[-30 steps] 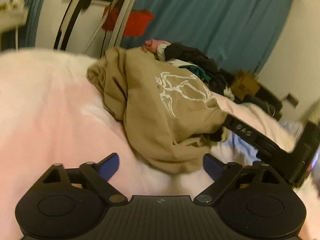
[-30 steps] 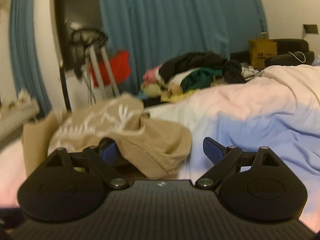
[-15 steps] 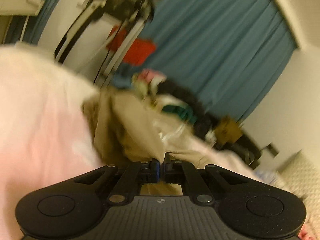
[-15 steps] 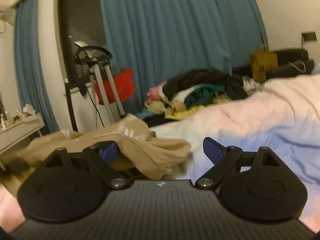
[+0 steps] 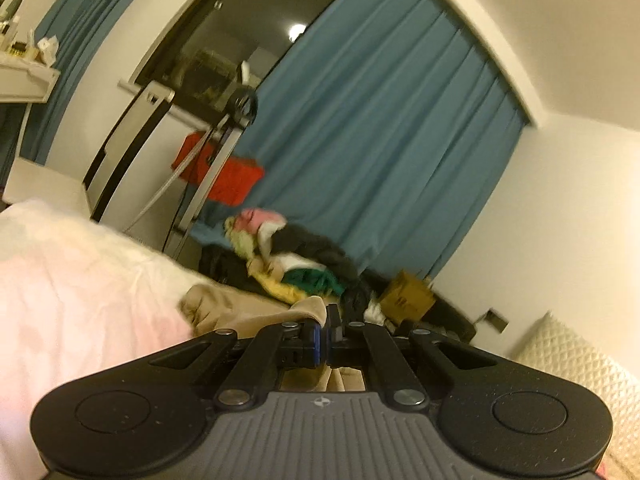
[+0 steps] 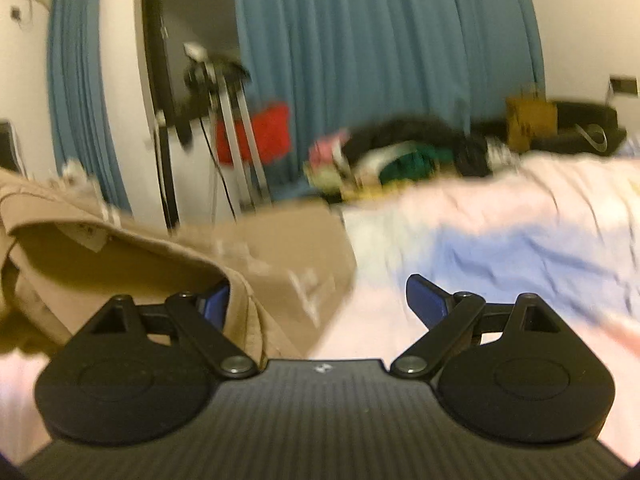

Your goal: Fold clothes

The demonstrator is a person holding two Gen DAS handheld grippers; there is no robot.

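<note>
Free: bare pink-and-blue bedspread (image 6: 500, 248) right of the tan shirt (image 6: 280, 248) | Blocked: heaped clothes pile (image 5: 296, 256) at the far bed edge (blurred), metal stand (image 5: 212, 168) beside it | Behind: blue curtain (image 5: 380, 152)

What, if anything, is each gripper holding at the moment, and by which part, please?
The left gripper is shut on a fold of the tan shirt; which part cannot be told. The right gripper is open, holding nothing, with the shirt's edge draped between its fingers.
</note>
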